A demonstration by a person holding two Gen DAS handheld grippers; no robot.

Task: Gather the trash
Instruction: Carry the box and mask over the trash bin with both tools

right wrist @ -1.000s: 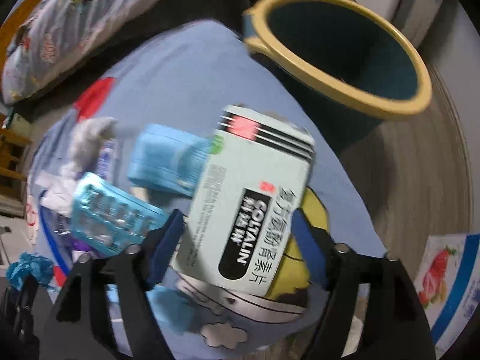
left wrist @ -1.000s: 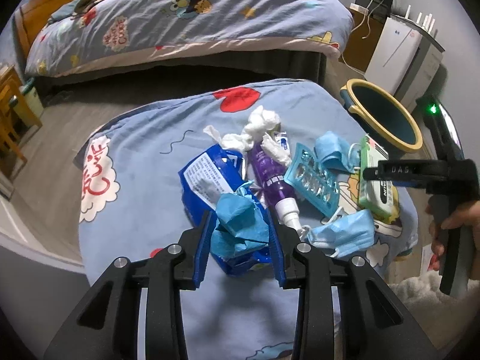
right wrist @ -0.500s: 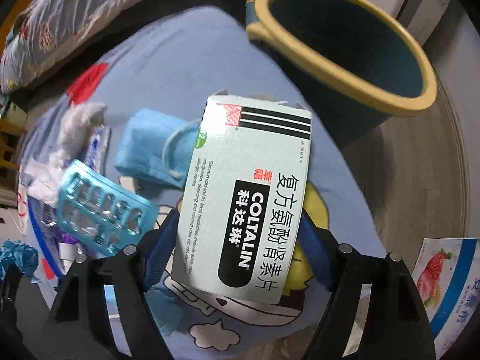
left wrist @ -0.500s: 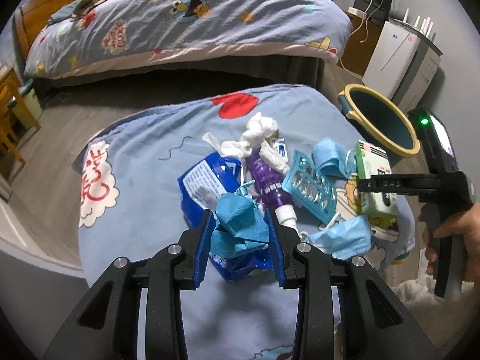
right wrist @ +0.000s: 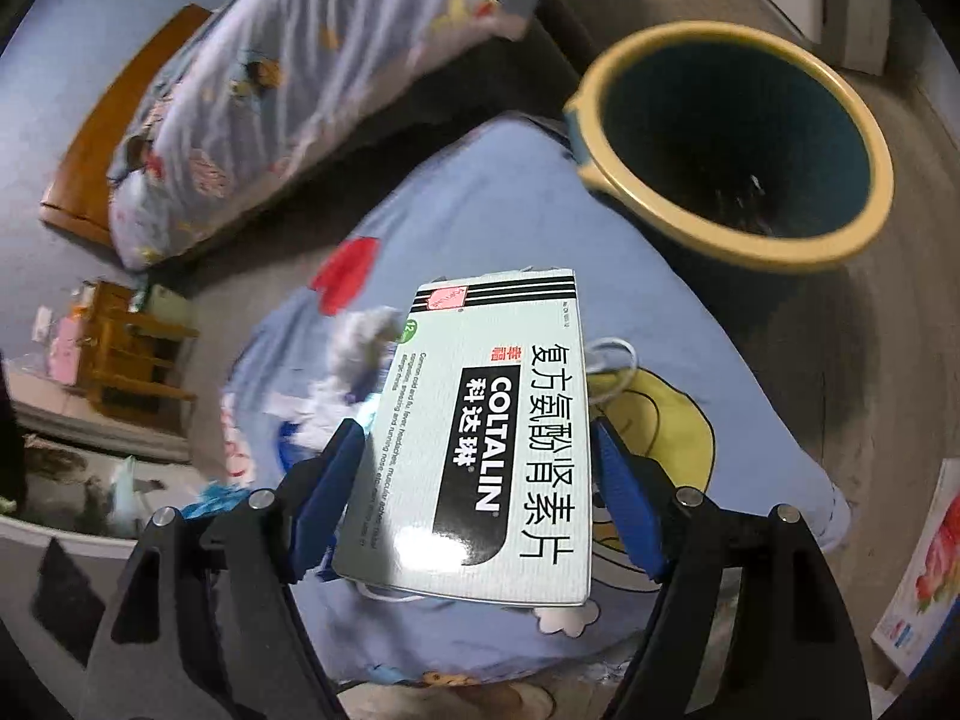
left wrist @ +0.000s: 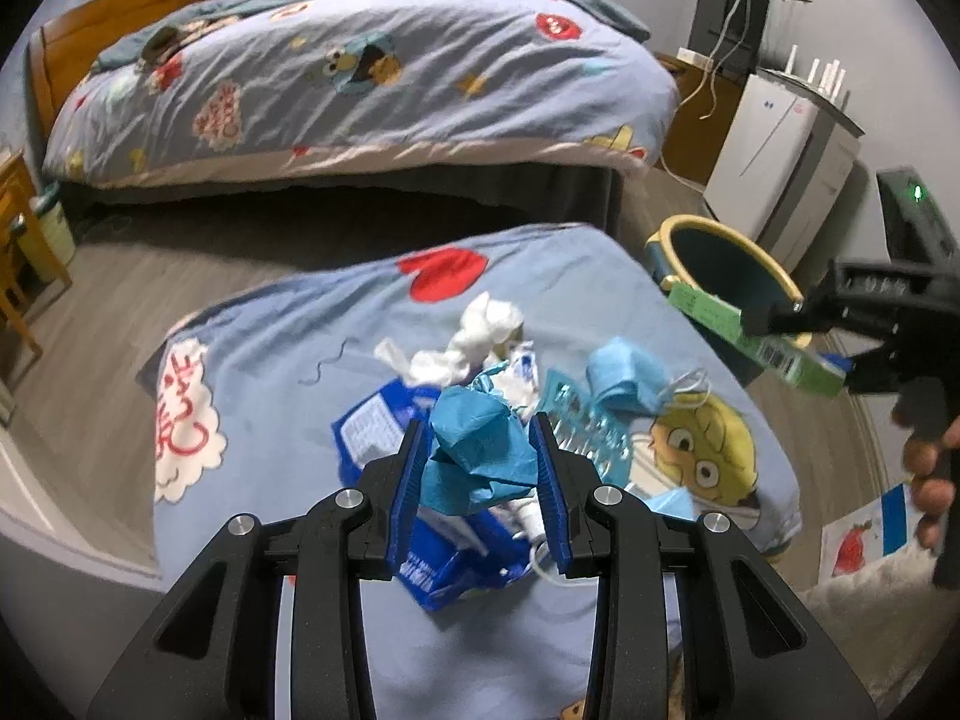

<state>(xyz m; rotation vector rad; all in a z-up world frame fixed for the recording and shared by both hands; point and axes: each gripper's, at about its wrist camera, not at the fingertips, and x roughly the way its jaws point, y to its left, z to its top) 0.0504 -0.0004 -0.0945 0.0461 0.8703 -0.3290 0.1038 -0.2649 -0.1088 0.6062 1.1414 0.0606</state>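
Observation:
My left gripper (left wrist: 480, 468) is shut on a crumpled blue paper wad (left wrist: 474, 450), held above the trash pile on a blue cartoon sheet (left wrist: 270, 372). Below lie a blue wrapper (left wrist: 384, 438), white tissue (left wrist: 480, 330), a teal blister pack (left wrist: 588, 426) and blue face masks (left wrist: 624, 372). My right gripper (right wrist: 477, 480) is shut on a pale green Coltalin medicine box (right wrist: 498, 438), lifted off the sheet. In the left wrist view the box (left wrist: 750, 336) hangs beside the bin (left wrist: 720, 264). The bin (right wrist: 738, 156) is dark teal with a yellow rim.
A bed with a cartoon quilt (left wrist: 360, 78) stands behind. A white appliance (left wrist: 774, 138) and dark cabinet are at the back right. A wooden stand (right wrist: 132, 354) is at the left. A strawberry-print booklet (right wrist: 924, 564) lies on the floor at the right.
Both grippers have lifted their loads off the sheet. The right gripper has carried the medicine box up and toward the bin. The left has raised the blue paper wad above the pile.

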